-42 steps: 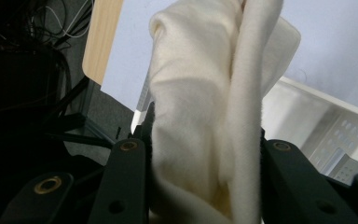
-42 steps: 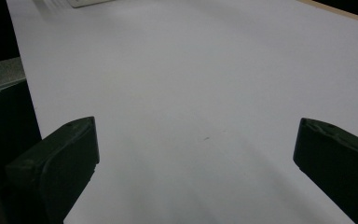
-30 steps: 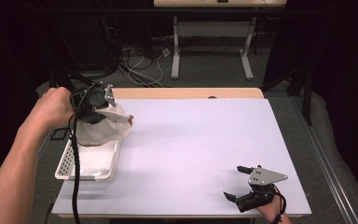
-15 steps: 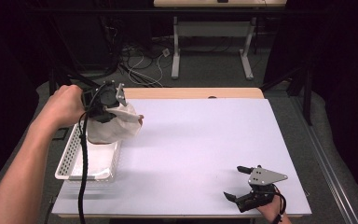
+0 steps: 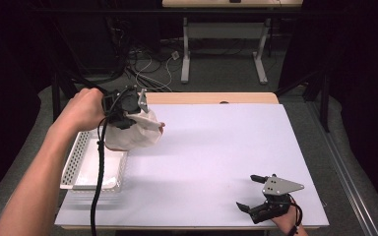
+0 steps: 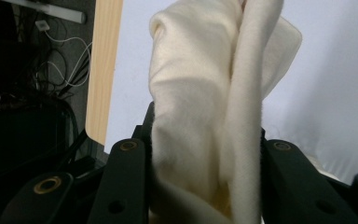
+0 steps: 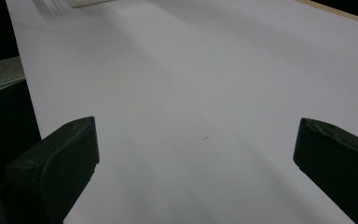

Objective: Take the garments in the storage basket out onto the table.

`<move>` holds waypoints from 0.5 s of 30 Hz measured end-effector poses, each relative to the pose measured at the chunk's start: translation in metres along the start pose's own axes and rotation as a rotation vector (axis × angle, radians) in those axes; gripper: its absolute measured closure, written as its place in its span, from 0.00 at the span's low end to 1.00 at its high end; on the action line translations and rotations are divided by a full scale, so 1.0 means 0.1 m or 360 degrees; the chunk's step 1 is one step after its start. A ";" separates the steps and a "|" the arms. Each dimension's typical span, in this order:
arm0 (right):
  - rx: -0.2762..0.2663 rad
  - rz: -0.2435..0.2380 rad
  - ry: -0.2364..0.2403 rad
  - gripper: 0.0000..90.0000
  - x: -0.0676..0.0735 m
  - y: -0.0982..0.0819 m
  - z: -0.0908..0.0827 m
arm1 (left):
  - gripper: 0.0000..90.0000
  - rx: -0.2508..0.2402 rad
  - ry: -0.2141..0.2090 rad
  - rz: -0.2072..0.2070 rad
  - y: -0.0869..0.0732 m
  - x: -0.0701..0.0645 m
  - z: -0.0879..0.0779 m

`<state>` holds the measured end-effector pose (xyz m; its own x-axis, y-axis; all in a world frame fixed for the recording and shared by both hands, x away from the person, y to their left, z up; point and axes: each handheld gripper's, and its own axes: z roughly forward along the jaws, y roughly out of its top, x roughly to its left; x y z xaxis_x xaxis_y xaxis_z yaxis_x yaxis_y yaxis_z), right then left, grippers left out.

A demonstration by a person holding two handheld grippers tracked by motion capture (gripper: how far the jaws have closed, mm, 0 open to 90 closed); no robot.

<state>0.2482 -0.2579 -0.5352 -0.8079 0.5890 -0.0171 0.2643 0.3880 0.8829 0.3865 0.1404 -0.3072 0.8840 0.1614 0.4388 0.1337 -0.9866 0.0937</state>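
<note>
raising left tongs (image 5: 137, 117) gripping cream cloth (image 5: 133, 133).

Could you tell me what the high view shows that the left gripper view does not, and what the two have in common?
The high view alone takes in the white mesh basket at the table's left edge, the person's left hand lifting the cloth above it, and the right tool, open and idle near the front right corner. The left gripper view alone reveals the grip up close: bunched folds pinched between the black jaws. Both share the cream cloth held by the left tool and the white table.
</note>
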 end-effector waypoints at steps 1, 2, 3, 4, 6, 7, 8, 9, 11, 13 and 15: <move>0.0001 0.0001 0.0001 0.00 0.00 0.00 0.00 | 0.73 -0.0004 -0.0007 0.0010 0.05 -0.01 0.01; 0.0001 0.0001 0.0001 0.00 0.00 0.00 0.00 | 0.73 -0.0004 -0.0007 0.0010 0.05 -0.01 0.01; -0.0002 0.0002 -0.0003 0.00 0.00 0.00 0.00 | 0.73 -0.0008 -0.0010 0.0016 0.07 -0.02 0.02; -0.0002 0.0005 -0.0003 0.00 0.00 0.00 -0.01 | 0.73 -0.0010 -0.0012 0.0032 0.11 -0.02 0.03; -0.0004 0.0011 -0.0006 0.00 -0.01 -0.01 -0.01 | 0.73 -0.0010 -0.0013 0.0039 0.13 -0.03 0.03; -0.0007 0.0014 -0.0010 0.00 -0.01 -0.01 -0.01 | 0.73 -0.0010 -0.0018 0.0044 0.15 -0.03 0.04; -0.0004 0.0017 -0.0010 0.00 -0.01 -0.01 -0.01 | 0.73 -0.0016 -0.0021 0.0048 0.17 -0.03 0.04; -0.0003 0.0016 -0.0007 0.00 -0.01 -0.01 -0.02 | 0.73 -0.0014 -0.0022 0.0054 0.18 -0.04 0.04; -0.0003 0.0019 -0.0008 0.00 -0.01 -0.01 -0.02 | 0.73 -0.0030 -0.0025 0.0065 0.23 -0.05 0.06; -0.0005 0.0016 -0.0008 0.00 -0.01 -0.01 -0.01 | 0.73 -0.0028 -0.0036 0.0078 0.25 -0.06 0.07; -0.0006 0.0013 -0.0007 0.00 -0.02 -0.01 -0.01 | 0.73 -0.0029 -0.0042 0.0081 0.27 -0.06 0.07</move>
<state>0.2487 -0.2599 -0.5354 -0.8034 0.5953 -0.0117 0.2691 0.3805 0.8847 0.3881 0.1128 -0.3136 0.9009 0.1102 0.4199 0.0803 -0.9929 0.0881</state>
